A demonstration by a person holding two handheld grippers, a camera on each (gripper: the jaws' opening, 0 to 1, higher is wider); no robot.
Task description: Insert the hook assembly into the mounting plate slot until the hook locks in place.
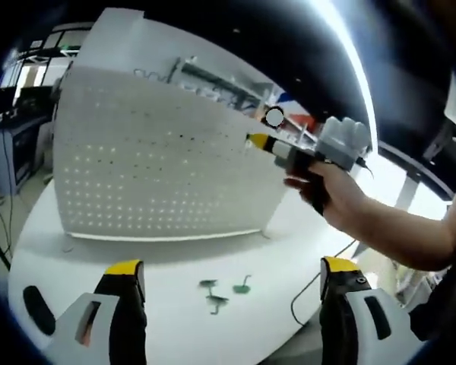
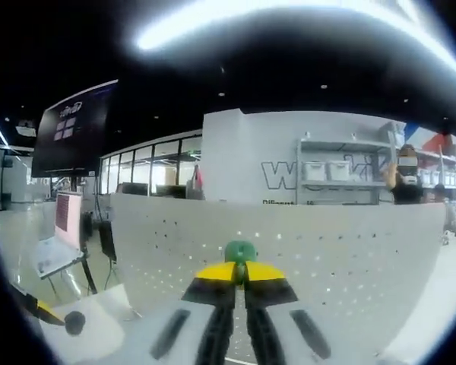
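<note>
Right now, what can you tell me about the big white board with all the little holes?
The white board is a pegboard, a flat panel that looks like painted metal, dotted with even rows of small holes. It stands upright on the round white table, its bottom edge resting on the tabletop. The right tool, shut on a green hook, is at its upper right corner. More green hooks lie before it.

A white round table (image 1: 304, 251) carries an upright pegboard (image 1: 159, 160) and three green hooks (image 1: 224, 293).

A dark wall screen (image 2: 74, 128) hangs left of shelving (image 2: 342, 179) holding bins.
</note>
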